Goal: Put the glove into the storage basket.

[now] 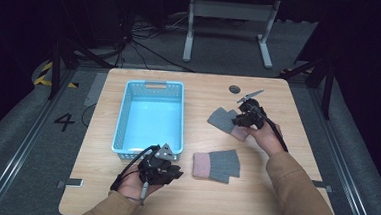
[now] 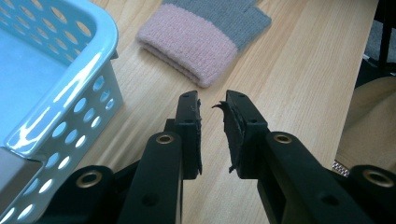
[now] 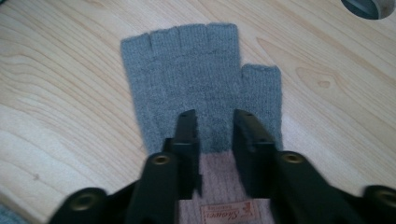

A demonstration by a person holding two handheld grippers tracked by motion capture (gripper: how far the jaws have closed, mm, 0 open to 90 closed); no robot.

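Grey knitted wool with a pale pink ribbed cuff makes both fingerless gloves on the wooden table (image 1: 279, 93). Taking the light blue plastic basket (image 1: 150, 116) as the landmark: the far glove (image 1: 225, 121) lies well to the right of the basket, level with its middle, and the near glove (image 1: 216, 164) lies right of the basket's near corner. In the right gripper view the far glove (image 3: 205, 88) lies flat, with four short open fingers and a separate thumb, and on its cuff sits a small sewn label (image 3: 229, 213) with reddish writing, too blurred to read. The right gripper (image 3: 215, 119) stands over this glove's palm, its black jaws parted, nothing pinched between them; whether the tips touch the wool I cannot tell. The left gripper (image 2: 212, 100) rests beside the basket's near right corner, jaws a little apart and empty, pointing toward the near glove's cuff (image 2: 189, 44). The basket has rounded holes in its walls. On the floor left of the table a painted "4" (image 1: 64, 121) can be read.
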